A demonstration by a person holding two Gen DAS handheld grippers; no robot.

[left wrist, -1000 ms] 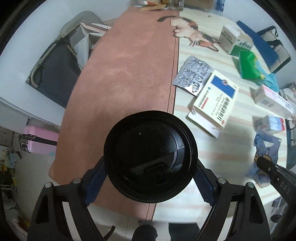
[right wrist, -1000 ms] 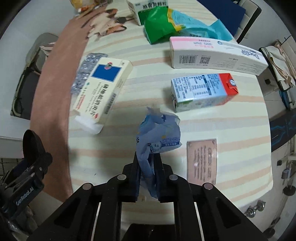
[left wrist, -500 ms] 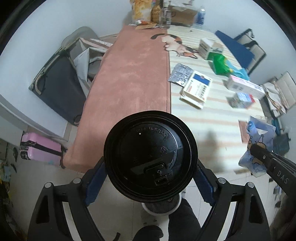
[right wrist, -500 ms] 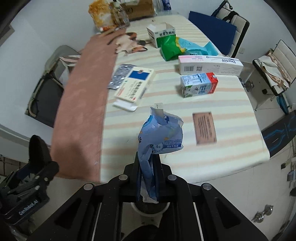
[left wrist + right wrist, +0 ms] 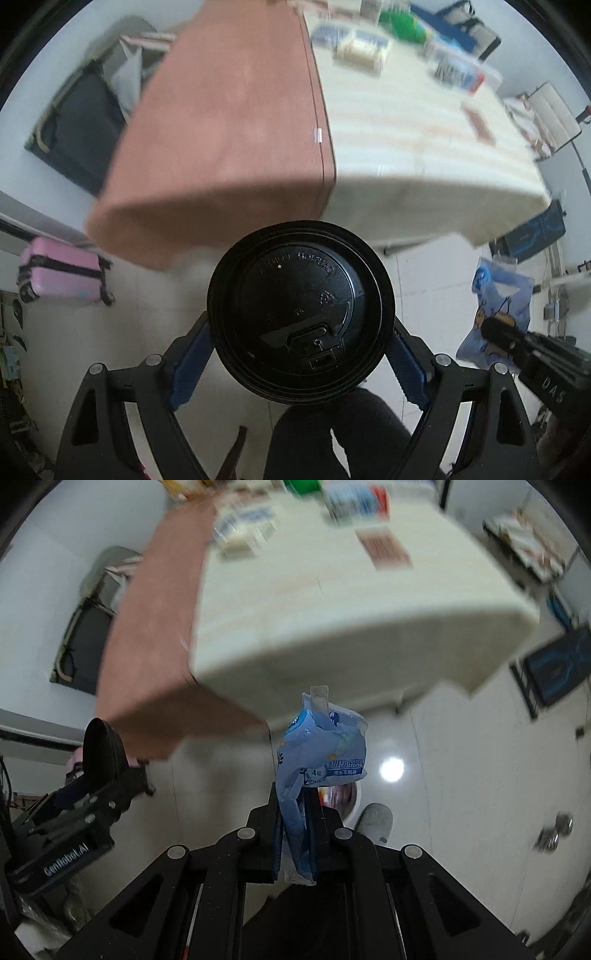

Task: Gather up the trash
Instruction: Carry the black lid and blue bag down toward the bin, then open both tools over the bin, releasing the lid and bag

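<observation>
My left gripper (image 5: pixel 301 354) is shut on a cup with a black lid (image 5: pixel 301 314), held over the white floor in front of the table. The cup also shows edge-on in the right wrist view (image 5: pixel 101 755). My right gripper (image 5: pixel 295 812) is shut on a crumpled blue plastic wrapper (image 5: pixel 321 753), also off the table over the floor. The wrapper and right gripper show at the right of the left wrist view (image 5: pixel 498 314). Behind the wrapper, a white round bin (image 5: pixel 349 797) is partly visible on the floor.
The table (image 5: pixel 406 147) with a pink runner (image 5: pixel 229 122) and striped cloth lies ahead, holding blurred boxes and packets (image 5: pixel 365 48). A pink suitcase (image 5: pixel 59 273) stands at left on the floor, a dark folding chair (image 5: pixel 81 125) beside the table. A shoe (image 5: pixel 375 818) is near the bin.
Both grippers pulled back and down off the table with the cup and wrapper; the view now shows the table's front edge and the floor, with the bin below the wrapper.
</observation>
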